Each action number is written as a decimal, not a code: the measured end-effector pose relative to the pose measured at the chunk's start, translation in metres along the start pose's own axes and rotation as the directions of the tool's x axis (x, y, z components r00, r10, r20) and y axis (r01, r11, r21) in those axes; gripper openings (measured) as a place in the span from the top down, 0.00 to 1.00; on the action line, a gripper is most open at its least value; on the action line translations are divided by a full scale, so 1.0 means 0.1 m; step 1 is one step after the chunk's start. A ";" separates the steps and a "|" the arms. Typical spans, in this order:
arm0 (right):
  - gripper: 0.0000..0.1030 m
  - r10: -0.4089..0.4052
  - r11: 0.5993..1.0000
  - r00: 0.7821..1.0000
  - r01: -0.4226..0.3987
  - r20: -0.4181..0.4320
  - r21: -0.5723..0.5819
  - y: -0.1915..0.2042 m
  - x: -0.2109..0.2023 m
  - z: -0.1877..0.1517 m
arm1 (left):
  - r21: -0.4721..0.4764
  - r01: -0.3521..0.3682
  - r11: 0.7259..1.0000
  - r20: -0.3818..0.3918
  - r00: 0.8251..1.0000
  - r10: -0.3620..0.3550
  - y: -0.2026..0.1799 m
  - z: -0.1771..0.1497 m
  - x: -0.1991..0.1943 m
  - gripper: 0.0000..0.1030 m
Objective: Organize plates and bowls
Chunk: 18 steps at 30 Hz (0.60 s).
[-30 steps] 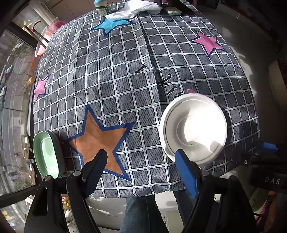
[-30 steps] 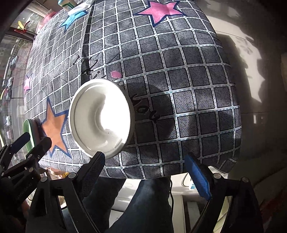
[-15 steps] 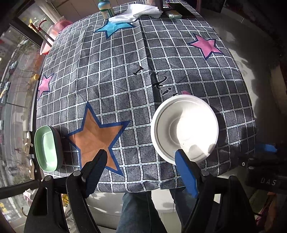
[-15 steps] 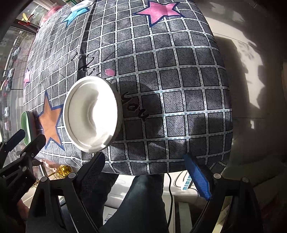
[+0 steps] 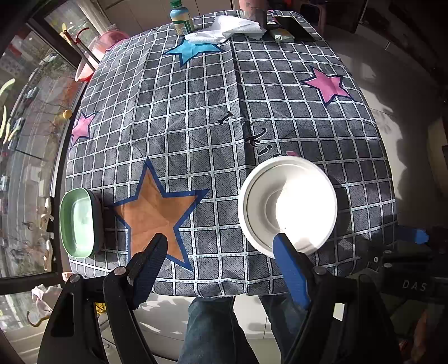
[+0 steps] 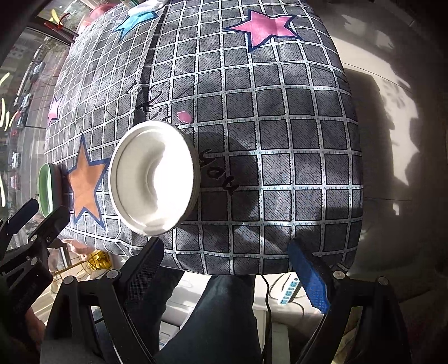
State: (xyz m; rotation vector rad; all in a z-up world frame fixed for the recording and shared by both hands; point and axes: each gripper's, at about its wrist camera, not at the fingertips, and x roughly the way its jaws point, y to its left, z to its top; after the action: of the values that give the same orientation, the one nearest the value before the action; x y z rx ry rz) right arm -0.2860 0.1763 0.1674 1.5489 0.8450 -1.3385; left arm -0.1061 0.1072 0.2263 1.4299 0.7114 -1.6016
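A round white bowl (image 5: 288, 205) sits on the checked tablecloth near the table's front edge; it also shows in the right wrist view (image 6: 152, 179). A green oblong dish (image 5: 78, 222) sits at the front left corner, and shows edge-on in the right wrist view (image 6: 46, 186). My left gripper (image 5: 219, 242) is open and empty above the front edge, between the dish and the bowl, its right finger in front of the bowl's near rim. My right gripper (image 6: 228, 250) is open and empty over the front edge, to the right of the bowl.
The grey checked tablecloth (image 5: 196, 112) has star prints. At the far end stand a bottle (image 5: 180, 16), a white cloth (image 5: 226, 28), a cup and a small packet (image 5: 284, 36). A window and pink basins (image 5: 92, 58) lie left. A power strip (image 6: 288, 291) lies on the floor.
Both grippers have drawn back and up from the table, so more of its far end shows. The bowl and dish have not moved. Both grippers stay open.
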 end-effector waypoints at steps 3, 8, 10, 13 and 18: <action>0.00 0.002 1.000 1.000 -0.002 -0.018 0.004 0.00 0.03 -0.02 | -0.004 -0.004 1.000 0.005 1.000 0.004 0.00 -0.02 -0.02 0.21; 0.00 0.005 1.000 0.999 -0.005 -0.033 0.006 -0.01 0.06 -0.05 | 0.003 -0.009 1.000 0.009 1.000 0.009 -0.03 -0.03 -0.02 0.21; 0.00 0.009 1.000 0.999 -0.008 -0.036 0.010 -0.02 0.07 -0.06 | 0.006 -0.013 1.000 0.015 1.000 0.013 -0.04 -0.03 -0.04 0.21; 0.00 0.002 1.000 0.999 -0.001 -0.035 0.019 -0.04 0.06 -0.07 | 0.003 -0.019 1.000 0.024 1.000 0.018 -0.03 -0.02 -0.06 0.21; 0.00 0.000 1.000 1.000 0.001 -0.029 0.028 -0.04 0.03 -0.08 | -0.003 -0.023 1.000 0.026 0.999 0.024 -0.04 0.01 -0.07 0.21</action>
State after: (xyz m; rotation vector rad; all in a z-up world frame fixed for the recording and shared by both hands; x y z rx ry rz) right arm -0.2857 0.1850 0.1637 1.5938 0.8479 -1.3359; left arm -0.1096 0.1100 0.2331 1.4081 0.6793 -1.5976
